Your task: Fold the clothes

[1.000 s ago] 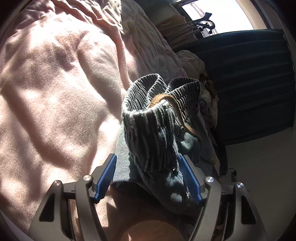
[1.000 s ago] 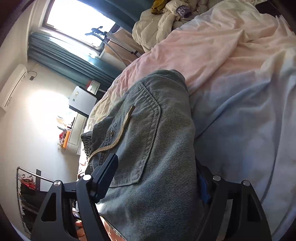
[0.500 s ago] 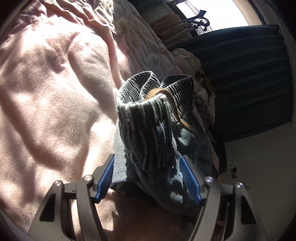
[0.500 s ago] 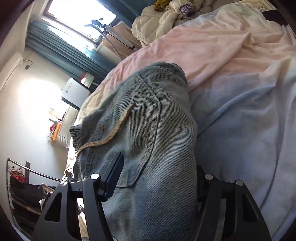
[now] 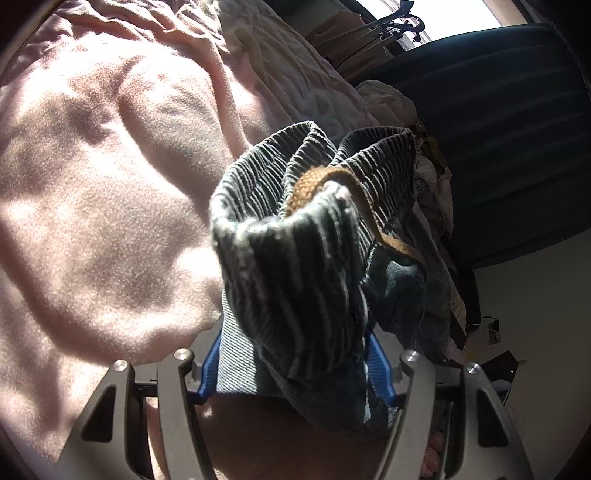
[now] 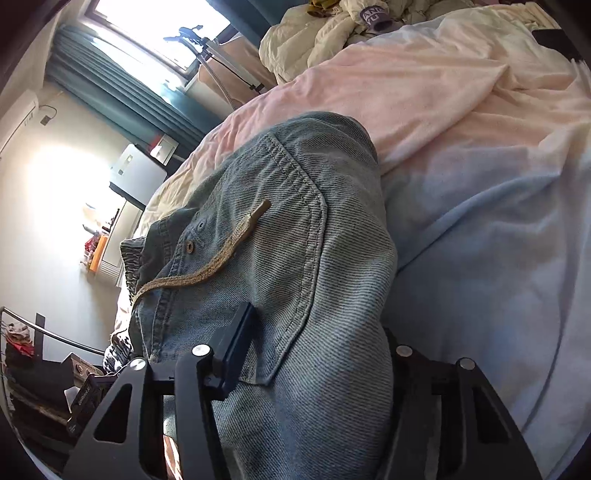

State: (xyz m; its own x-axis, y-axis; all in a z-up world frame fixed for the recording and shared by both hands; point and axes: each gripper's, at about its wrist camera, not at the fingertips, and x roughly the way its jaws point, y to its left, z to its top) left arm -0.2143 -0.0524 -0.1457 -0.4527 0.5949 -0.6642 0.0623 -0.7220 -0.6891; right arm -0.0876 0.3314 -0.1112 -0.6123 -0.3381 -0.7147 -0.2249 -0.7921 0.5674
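Note:
Blue denim shorts [image 6: 280, 258] with an elastic waistband and a tan drawstring [image 6: 218, 258] hang over a pink blanket [image 5: 96, 206]. My left gripper [image 5: 291, 362] is shut on the bunched waistband [image 5: 295, 236], which rises between the blue pads and hides their tips. My right gripper [image 6: 314, 354] is shut on the shorts near the pocket; the denim drapes over its right finger, so only the left pad [image 6: 236, 343] shows.
The bed carries the pink blanket [image 6: 424, 85] and a pale blue sheet [image 6: 498, 240]. A heap of cream clothes [image 6: 332, 29] lies at the far end. Dark teal curtains [image 5: 498, 129], a drying rack [image 6: 214, 48] and a white appliance [image 6: 136, 173] stand beyond the bed.
The right gripper has shifted a little along the shorts, so the pocket sits more central. The left view has tilted slightly; the waistband stays clamped.

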